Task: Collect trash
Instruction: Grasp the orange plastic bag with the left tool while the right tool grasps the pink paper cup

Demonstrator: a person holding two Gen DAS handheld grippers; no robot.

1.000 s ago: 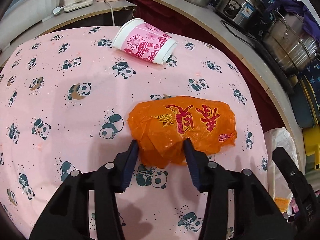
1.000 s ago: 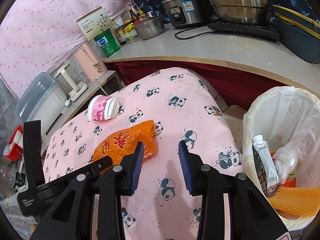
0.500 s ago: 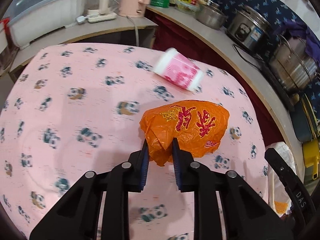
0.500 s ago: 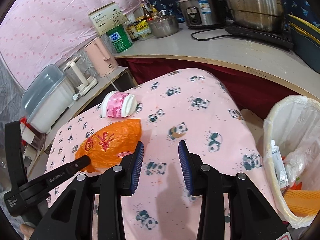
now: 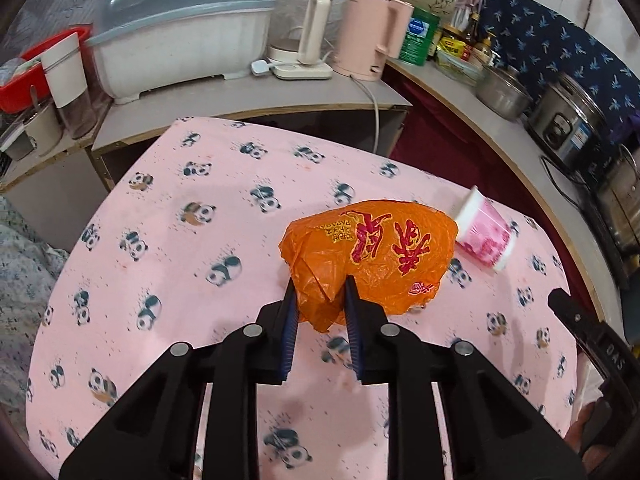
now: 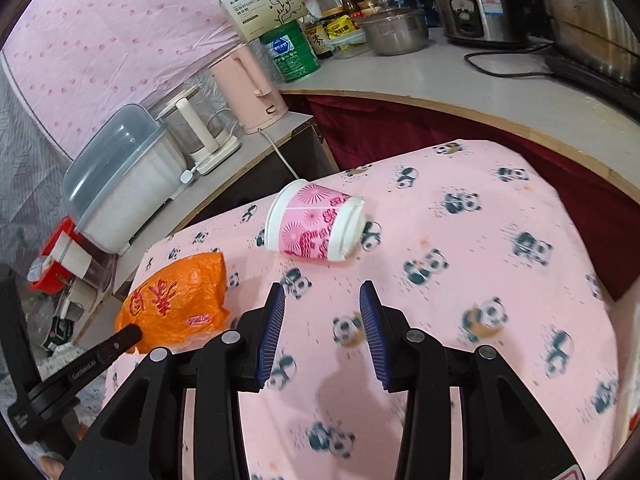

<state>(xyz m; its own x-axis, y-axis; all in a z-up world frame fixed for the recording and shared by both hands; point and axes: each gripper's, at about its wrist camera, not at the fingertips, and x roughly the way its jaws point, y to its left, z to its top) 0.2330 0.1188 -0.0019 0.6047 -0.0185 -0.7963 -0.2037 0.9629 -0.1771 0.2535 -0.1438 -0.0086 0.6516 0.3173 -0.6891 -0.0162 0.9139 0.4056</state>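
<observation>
Between the blue ribbed pads of my left gripper point(image 5: 319, 294), the near corner of the crumpled orange plastic bag with red characters point(image 5: 372, 250) is pinched tight; the jaws are clamped on a gathered fold, the rest of the bag bulging out beyond them above the pink panda-print tablecloth point(image 5: 192, 216). I judge it very light and soft, thin film that will sag and swing from the pinch; slippery too, so a bunched fold is the place to grip, not a single layer. My right gripper point(image 6: 322, 300) holds nothing: its jaws are opening, only cloth showing between them, aimed towards the pink-and-white paper cup point(image 6: 316, 227) lying on its side farther up the table, apart from the bag. The cup looks light and thin-walled, likely to roll or crush; I'd take it across the body near the stiffer rim, gently. Beyond, a counter point(image 6: 472, 80) crowded with kitchenware. No bin visible in either view.
</observation>
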